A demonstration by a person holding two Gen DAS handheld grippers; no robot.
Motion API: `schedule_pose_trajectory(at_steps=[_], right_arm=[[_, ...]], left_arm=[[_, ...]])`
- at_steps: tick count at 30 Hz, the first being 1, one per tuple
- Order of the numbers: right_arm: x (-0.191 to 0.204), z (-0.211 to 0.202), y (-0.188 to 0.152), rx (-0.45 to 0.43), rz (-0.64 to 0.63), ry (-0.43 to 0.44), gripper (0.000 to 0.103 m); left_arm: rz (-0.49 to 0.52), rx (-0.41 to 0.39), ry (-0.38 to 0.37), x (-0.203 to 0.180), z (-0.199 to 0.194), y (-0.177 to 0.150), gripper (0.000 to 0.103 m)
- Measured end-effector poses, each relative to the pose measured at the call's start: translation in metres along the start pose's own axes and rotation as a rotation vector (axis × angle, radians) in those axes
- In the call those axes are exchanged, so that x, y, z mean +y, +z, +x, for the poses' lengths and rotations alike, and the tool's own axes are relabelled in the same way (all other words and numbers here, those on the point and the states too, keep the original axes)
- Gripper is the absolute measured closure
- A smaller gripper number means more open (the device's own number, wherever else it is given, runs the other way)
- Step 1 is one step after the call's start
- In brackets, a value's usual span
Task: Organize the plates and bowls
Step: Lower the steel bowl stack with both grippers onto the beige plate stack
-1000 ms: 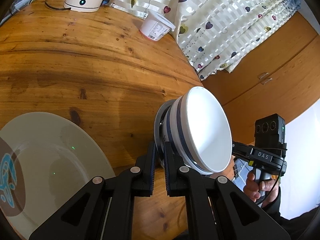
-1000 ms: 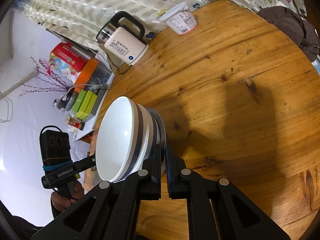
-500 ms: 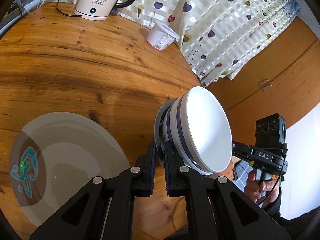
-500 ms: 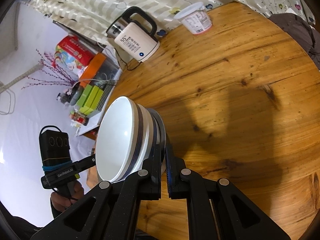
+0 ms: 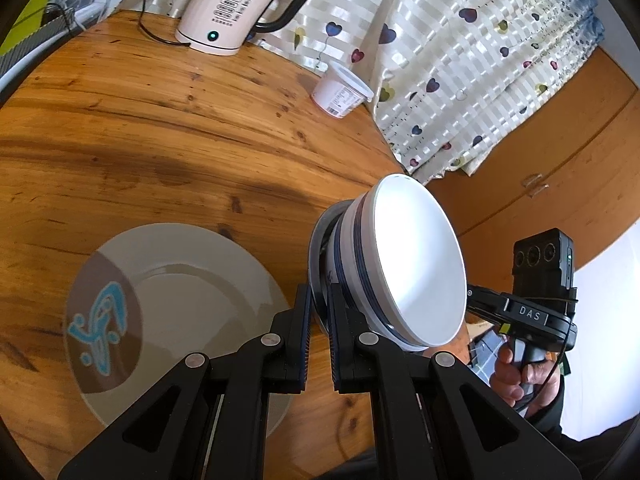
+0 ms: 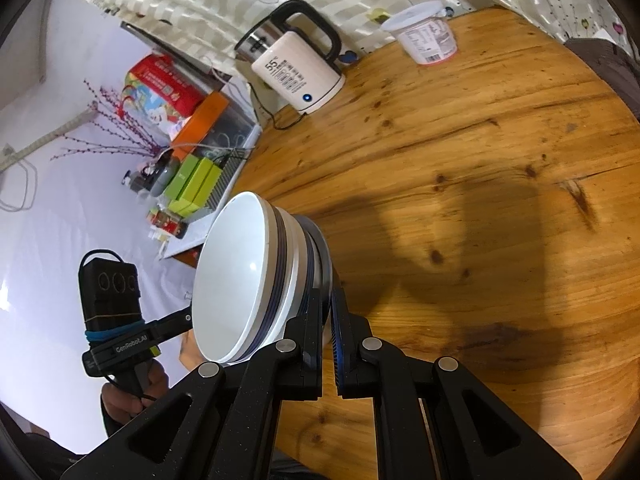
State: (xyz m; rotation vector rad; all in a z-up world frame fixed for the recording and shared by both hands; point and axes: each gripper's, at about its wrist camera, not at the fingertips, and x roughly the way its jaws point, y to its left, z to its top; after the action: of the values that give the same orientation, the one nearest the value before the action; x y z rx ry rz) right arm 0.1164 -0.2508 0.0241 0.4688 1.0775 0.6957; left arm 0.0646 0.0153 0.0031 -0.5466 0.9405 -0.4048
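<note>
The stack of bowls (image 5: 404, 264) sits on a dark small plate (image 5: 316, 264), carried in the air above the wooden surface (image 5: 168, 144) and seen edge-on from both wrist views. The left hand-held gripper (image 5: 318, 300) is clenched on that plate's rim at one side, and the right hand-held gripper (image 6: 326, 304) is clenched on the opposite rim. Just left of the left gripper, a grey plate (image 5: 184, 304) with a blue motif lies flat on the surface. Farther back stand a white tub (image 5: 340, 94) and an electric kettle (image 5: 236, 8) near a heart-patterned curtain (image 5: 472, 60).
</note>
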Motion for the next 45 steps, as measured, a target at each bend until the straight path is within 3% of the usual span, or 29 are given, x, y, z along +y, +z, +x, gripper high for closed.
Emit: schedule_pose_trajectory(at_steps=[30,45], right_arm=[[0.057,0.071,-0.001,0.133,-0.088,0.062,0.097],[0.066,0.099,-0.006,0.191,-0.096,0.068,0.097]], left_arm=[[-0.123,-0.088,0.094,0.06,-0.062,-0.024,0.097],[-0.166,-0.1,0.137,0.078,-0.073,-0.033,0.097]])
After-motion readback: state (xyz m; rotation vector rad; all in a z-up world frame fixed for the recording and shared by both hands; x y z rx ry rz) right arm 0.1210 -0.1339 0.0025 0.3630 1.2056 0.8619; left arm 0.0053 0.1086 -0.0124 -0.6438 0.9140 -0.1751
